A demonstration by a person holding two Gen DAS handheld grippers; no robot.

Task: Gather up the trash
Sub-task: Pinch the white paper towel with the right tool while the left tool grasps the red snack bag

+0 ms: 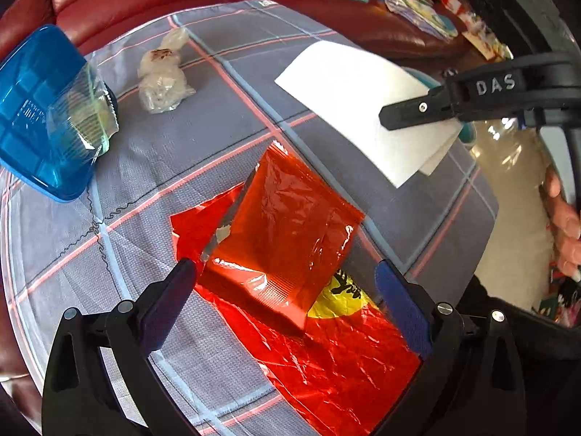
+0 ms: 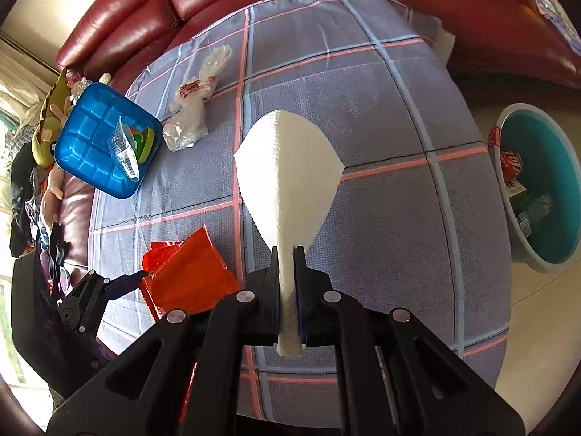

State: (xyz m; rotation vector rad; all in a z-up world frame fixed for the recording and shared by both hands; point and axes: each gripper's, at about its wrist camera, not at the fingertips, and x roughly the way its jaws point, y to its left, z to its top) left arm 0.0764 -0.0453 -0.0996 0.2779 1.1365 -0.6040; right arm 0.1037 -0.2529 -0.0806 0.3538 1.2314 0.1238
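Note:
My right gripper point(image 2: 287, 254) is shut on a white paper towel point(image 2: 288, 170), which hangs folded above the plaid cloth; in the left wrist view the same paper towel point(image 1: 363, 105) hangs from that right gripper point(image 1: 385, 116). My left gripper point(image 1: 287, 272) stands open over a red-orange foil wrapper point(image 1: 287, 229), its fingers on either side of it and no pad pressing on it. The red-orange foil wrapper point(image 2: 185, 272) lies on the cloth at the lower left in the right wrist view, with a finger of the left gripper point(image 2: 125, 279) at its edge. A crumpled clear plastic bag point(image 1: 163, 76) lies farther back.
A blue plastic tray point(image 2: 98, 145) with a clear packet in it sits at the left on the plaid cloth point(image 2: 381, 109). A teal bin point(image 2: 544, 189) holding several pieces of trash stands on the floor at the right. A red leather sofa point(image 2: 145, 11) runs behind.

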